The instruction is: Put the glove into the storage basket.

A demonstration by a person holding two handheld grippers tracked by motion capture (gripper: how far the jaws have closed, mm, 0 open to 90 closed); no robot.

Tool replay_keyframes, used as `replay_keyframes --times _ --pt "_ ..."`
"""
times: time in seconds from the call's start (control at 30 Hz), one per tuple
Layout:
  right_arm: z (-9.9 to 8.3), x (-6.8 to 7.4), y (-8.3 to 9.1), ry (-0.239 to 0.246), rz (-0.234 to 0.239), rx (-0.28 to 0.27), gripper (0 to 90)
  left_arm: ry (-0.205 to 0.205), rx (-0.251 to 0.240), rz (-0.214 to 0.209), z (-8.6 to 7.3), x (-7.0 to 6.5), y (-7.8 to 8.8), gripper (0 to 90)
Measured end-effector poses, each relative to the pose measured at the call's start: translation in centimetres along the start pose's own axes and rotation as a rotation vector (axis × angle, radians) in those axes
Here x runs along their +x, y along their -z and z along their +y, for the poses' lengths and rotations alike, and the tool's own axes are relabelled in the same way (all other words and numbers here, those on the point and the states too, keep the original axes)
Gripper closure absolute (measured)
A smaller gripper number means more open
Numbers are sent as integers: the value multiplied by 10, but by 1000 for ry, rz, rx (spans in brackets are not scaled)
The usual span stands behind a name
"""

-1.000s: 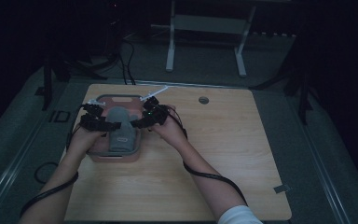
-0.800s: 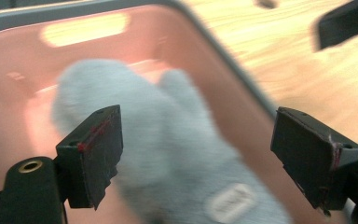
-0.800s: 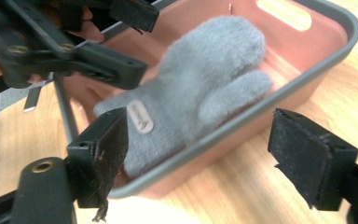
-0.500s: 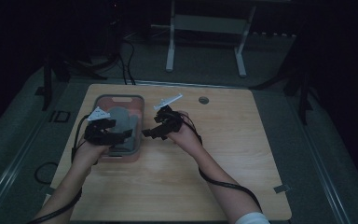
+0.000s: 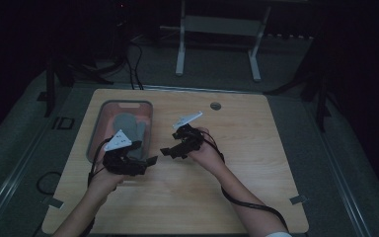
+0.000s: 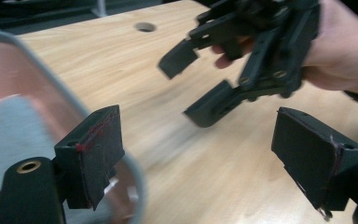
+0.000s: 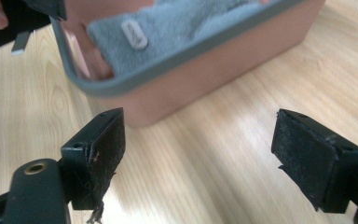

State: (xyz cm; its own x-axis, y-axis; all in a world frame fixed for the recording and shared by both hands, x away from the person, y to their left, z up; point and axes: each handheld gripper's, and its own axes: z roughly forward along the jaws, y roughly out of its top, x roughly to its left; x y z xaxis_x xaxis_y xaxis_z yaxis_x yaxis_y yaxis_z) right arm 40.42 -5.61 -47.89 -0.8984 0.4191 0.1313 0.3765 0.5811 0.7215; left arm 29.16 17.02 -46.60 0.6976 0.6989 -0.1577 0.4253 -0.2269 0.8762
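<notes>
grippers 2 | bin 1 | grey cloth 1

A grey terry mitten lies flat inside the pink, grey-rimmed tub on the worktop's left side.

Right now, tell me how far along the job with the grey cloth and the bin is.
Done: the grey cloth lies inside the pink bin. In hand: nothing; the left tongs and right tongs are open and empty above the table. Left: nothing visible to put away.
</notes>
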Motion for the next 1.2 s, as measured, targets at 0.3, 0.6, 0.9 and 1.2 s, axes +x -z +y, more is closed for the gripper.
replay_keyframes --times 0.3,0.6,0.9,1.2 --pt "-34 -3 4 8 -14 15 170 -37 26 -94 -18 -27 -20 170" --pt "-69 -10 3 8 -1 36 168 -79 80 -136 -41 -43 -46 170" --pt "-104 -15 3 -2 -8 51 159 -78 131 -146 -62 -49 -65 170" --pt "-123 -11 9 50 -22 34 151 -83 139 -181 -70 -54 -71 170"
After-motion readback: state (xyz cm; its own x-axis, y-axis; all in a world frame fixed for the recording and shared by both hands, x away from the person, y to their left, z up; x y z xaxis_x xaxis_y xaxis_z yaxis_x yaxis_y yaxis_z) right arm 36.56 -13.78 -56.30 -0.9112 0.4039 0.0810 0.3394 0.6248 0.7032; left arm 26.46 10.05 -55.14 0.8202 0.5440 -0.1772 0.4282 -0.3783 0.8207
